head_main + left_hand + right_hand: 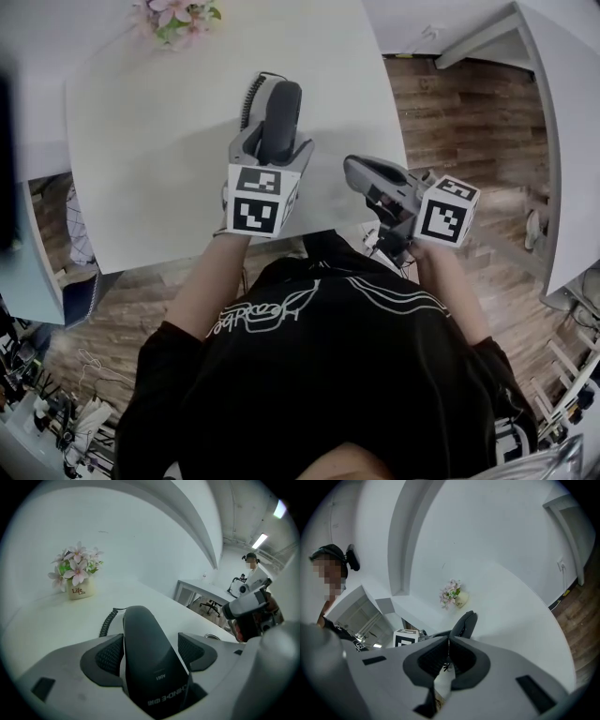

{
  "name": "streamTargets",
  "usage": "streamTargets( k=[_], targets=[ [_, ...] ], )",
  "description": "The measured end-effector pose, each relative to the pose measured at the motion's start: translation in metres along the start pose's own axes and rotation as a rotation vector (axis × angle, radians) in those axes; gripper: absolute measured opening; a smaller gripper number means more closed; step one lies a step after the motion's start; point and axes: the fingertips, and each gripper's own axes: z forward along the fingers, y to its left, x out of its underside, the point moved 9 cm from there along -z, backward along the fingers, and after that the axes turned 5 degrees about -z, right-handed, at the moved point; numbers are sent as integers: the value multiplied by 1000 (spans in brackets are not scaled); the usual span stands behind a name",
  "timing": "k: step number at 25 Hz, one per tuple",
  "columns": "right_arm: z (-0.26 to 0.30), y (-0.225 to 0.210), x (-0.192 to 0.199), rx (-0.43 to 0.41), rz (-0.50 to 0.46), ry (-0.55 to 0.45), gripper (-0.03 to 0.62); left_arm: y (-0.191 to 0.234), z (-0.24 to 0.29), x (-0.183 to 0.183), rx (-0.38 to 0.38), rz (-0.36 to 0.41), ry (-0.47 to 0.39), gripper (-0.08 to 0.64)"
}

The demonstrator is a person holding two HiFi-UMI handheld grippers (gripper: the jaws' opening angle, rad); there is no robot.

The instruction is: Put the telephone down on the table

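A dark grey telephone handset point(281, 108) with a coiled cord point(249, 98) juts forward from my left gripper point(272, 141) over the white table point(150, 178). In the left gripper view the handset point(147, 653) fills the space between the two black pads, which stand wide apart and lie against its sides. The cord point(108, 620) trails off to its left. From the right gripper view the handset point(466, 620) slants upward above the tabletop. My right gripper point(361, 173) hovers off the table's near right edge, jaws pressed together with nothing between them point(449, 651).
A small pot of pink flowers point(178, 19) stands at the table's far side, also in the left gripper view point(77, 581). Wooden floor point(459, 103) lies right of the table. More white tables and a person stand farther off point(251, 566).
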Motion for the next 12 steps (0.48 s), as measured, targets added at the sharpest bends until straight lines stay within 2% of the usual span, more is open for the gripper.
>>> streamTargets(
  k=[5, 10, 12],
  targets=[
    [-1, 18, 6, 23, -33, -31, 39, 1, -38, 1, 32, -11, -40, 337],
    [3, 59, 20, -11, -94, -22, 40, 2, -108, 5, 83, -69, -104, 337],
    [7, 78, 24, -24, -141, -23, 39, 3, -137, 12, 131, -108, -136, 336]
  ],
)
